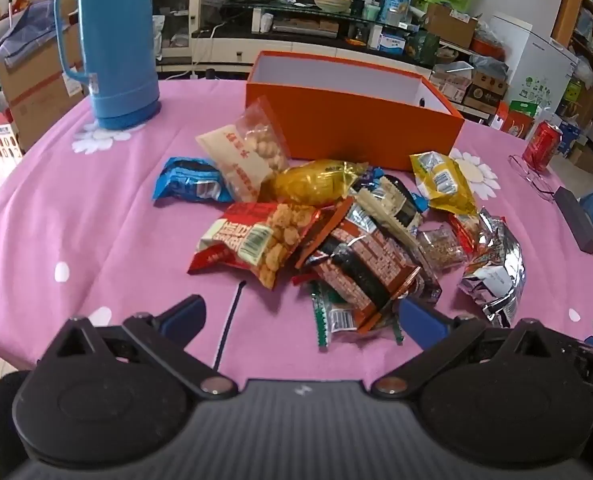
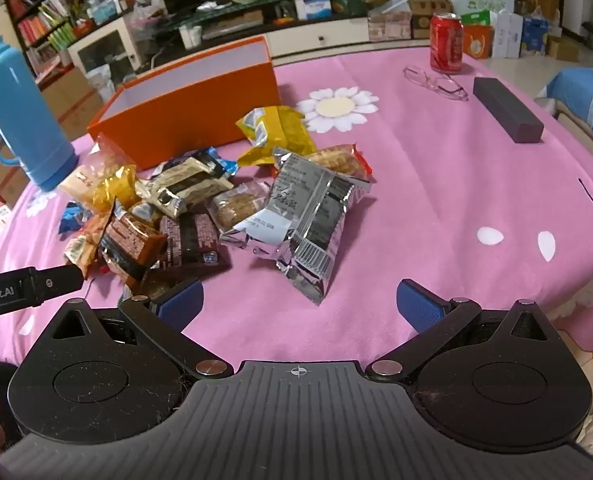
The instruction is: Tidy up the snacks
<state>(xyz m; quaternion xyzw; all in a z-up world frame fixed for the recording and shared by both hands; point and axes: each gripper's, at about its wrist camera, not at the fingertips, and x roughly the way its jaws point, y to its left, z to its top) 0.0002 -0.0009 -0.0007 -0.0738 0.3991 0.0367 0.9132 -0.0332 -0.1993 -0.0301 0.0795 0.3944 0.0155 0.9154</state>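
A pile of snack packets (image 1: 336, 232) lies on the pink tablecloth in front of an open orange box (image 1: 352, 120). The pile holds a red packet (image 1: 256, 236), a brown one (image 1: 360, 272), a yellow one (image 1: 442, 182), a blue one (image 1: 188, 182) and a silver bag (image 1: 496, 268). My left gripper (image 1: 302, 318) is open and empty, just short of the pile's near edge. In the right wrist view the silver bag (image 2: 312, 220) lies nearest, with the box (image 2: 184, 108) behind. My right gripper (image 2: 300, 306) is open and empty, just before the silver bag.
A blue thermos (image 1: 116, 40) stands at the table's back left. A red can (image 2: 446, 42), glasses (image 2: 436, 82) and a dark block (image 2: 506, 114) lie on the right side. The left gripper's body (image 2: 28, 290) shows at the right wrist view's left edge. Cluttered shelves stand behind the table.
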